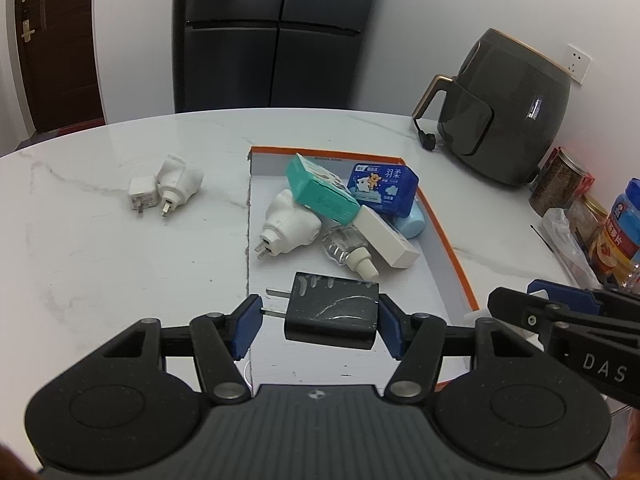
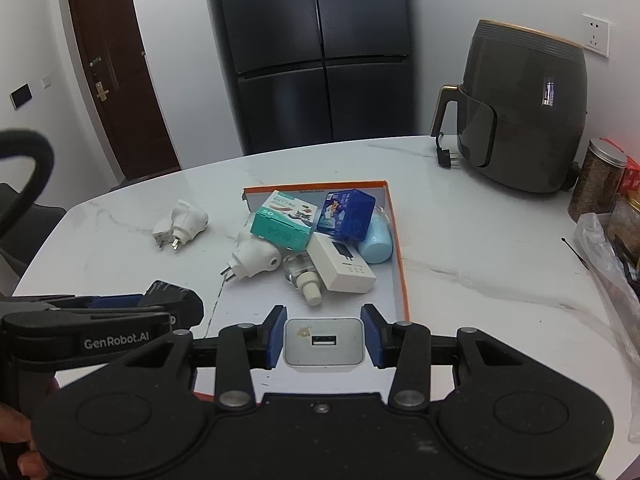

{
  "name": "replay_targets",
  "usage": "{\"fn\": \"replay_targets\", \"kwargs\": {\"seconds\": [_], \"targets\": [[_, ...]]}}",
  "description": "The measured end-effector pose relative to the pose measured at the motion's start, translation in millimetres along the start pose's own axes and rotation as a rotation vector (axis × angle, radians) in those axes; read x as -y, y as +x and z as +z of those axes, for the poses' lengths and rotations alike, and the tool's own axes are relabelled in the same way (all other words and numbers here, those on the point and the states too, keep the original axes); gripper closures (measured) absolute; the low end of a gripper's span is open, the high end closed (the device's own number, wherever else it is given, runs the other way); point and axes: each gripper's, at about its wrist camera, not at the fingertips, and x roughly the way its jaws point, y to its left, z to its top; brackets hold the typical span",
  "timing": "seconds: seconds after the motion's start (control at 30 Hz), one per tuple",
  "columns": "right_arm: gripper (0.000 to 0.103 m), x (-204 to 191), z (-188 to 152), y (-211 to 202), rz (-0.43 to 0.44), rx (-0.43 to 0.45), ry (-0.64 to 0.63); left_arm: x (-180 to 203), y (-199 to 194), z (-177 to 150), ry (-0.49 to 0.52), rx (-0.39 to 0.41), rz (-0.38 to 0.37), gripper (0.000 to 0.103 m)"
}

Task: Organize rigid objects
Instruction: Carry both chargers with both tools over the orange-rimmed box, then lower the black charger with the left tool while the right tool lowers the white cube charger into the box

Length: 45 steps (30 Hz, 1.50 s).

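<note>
Two chargers held over an orange-rimmed tray (image 1: 454, 236), left gripper (image 1: 320, 322) clamping a scuffed black charger (image 1: 332, 314) with two prongs pointing left, right gripper (image 2: 324, 340) clenched on a white charger (image 2: 323, 345), USB port facing the camera, its prongs hidden.

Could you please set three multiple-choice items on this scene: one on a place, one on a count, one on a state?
1. Where does the teal box lie?
A. in the orange-rimmed tray
B. beside the air fryer
C. on the floor

2. How many white plugs lie on the table outside the tray?
A. none
B. two
C. five

3. What does the left gripper hold?
A. nothing
B. a bottle
C. a black charger

Key: 1 A, it rests on the tray's pile; 2 B, a pair lies left of the tray; 3 C, the blue pads clamp it from both sides.
</note>
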Motion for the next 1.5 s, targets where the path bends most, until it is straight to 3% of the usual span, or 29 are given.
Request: {"fn": "replay_targets", "kwargs": {"seconds": [1.5], "targets": [[0.053,12,28,18,-0.014,0.028,0.002,23,24,23,0.027,0.005,-0.015,0.041]]}}
